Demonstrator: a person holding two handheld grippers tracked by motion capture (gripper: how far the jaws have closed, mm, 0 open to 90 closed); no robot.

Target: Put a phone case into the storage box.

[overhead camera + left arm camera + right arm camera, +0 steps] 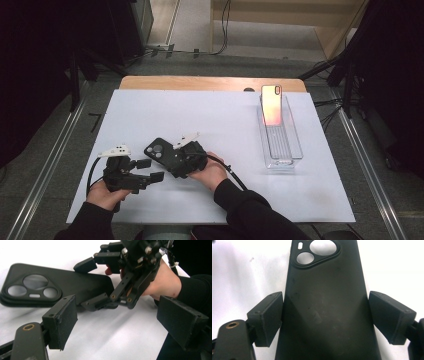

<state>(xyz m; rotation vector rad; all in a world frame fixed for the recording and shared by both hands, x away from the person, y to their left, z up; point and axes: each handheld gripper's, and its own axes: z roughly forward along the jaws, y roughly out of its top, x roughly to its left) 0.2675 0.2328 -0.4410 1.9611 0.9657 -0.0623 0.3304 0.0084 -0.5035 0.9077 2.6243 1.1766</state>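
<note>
High view: right gripper (167, 156) clamps black phone case (159, 150) by its long side edges, near the table (210, 120) front-left. Left gripper (145, 170) just beside, jaws wide, nothing between. Clear tray (295, 150) with phone (272, 104) well apart, bare white surface between.

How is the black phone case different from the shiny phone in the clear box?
The black phone case lies flat on the white table, while the shiny phone leans upright in the clear box. The case is matte black; the phone gleams orange-pink. The right claw pinches the case by its sides; nothing grips the phone. Both are slim rectangles with camera cutouts near one end.
</note>
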